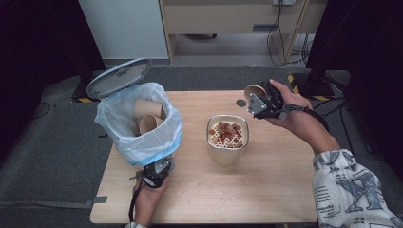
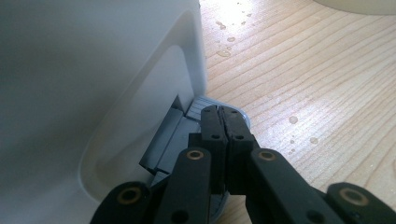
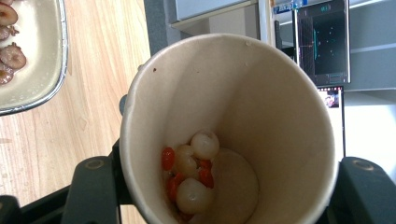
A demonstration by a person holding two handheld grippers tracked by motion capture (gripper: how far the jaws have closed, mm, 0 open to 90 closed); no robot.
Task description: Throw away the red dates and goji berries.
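Dregs linger in the paper cup your right gripper pinches at two o'clock, while your left gripper's pressed-together jaws hold down the bin pedal.

We have the left gripper at the near left of the table, just before the foot of the bin, its tips touching what may be the bin's pedal. Two cups lie in the bin behind it. The strainer pot stands to its right. Our right gripper is behind and right of the pot, a paper cup between its jaws, with fruit pieces in it
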